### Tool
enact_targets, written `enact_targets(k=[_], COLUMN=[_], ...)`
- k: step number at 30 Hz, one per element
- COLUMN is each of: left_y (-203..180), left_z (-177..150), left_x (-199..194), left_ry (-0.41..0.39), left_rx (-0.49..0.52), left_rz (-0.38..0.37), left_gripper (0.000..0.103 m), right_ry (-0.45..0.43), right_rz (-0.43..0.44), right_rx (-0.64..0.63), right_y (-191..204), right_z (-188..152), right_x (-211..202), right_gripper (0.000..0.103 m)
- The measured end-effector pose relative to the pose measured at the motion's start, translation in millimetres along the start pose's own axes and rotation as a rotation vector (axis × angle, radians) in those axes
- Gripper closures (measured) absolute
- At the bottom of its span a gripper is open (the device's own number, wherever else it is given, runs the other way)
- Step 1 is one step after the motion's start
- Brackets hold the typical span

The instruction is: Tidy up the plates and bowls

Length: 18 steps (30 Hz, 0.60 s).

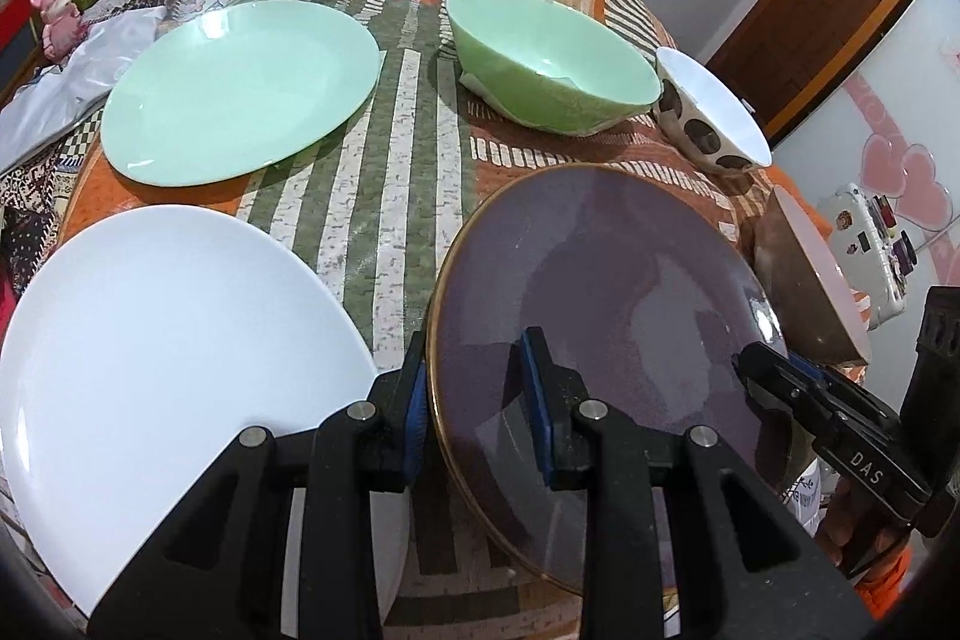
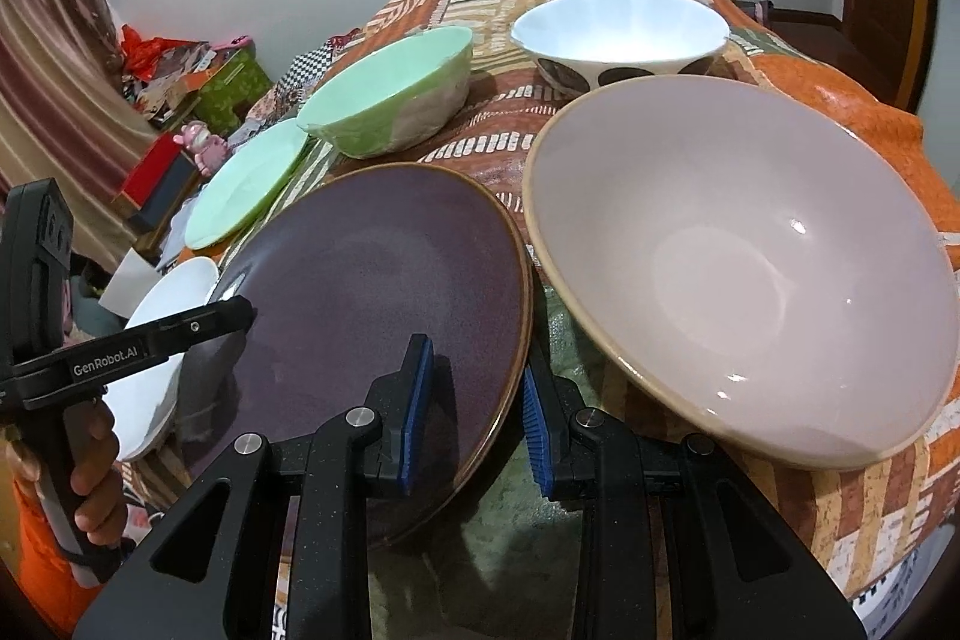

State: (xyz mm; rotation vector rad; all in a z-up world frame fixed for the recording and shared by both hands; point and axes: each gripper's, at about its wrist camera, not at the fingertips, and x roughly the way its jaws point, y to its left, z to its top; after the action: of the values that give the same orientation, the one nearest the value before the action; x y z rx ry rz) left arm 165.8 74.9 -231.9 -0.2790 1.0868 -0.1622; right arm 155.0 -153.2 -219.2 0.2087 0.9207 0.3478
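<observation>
Purple plate, "DAS" on right gripper, "GenRobot.AI" on left gripper

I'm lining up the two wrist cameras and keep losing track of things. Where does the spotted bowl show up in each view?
Left wrist: the spotted bowl sits at upper right, just right of the green bowl.
Right wrist: the spotted bowl sits at upper centre, behind the big pale bowl.
Shared landmark: the purple plate, straddled at opposite rims by both open grippers.
</observation>
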Motion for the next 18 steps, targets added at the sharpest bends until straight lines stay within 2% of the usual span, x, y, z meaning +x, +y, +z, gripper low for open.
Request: enact_targets(k=[9, 18], left_y=[0.9, 0.7], left_z=[-2.9, -8.8], left_x=[-1.7, -31.3], left_ry=[0.001, -0.059], left_rx=[0.004, -0.002], left_rz=[0.013, 0.036], left_gripper=[0.075, 0.075], right_ry=[0.004, -0.024], right_rz=[-0.01, -0.015], right_rx=[-0.027, -0.048], right_y=[2.3, 6.6], right_z=[1.9, 1.1], right_x=[-5.3, -25.3], right_gripper=[0.077, 0.077])
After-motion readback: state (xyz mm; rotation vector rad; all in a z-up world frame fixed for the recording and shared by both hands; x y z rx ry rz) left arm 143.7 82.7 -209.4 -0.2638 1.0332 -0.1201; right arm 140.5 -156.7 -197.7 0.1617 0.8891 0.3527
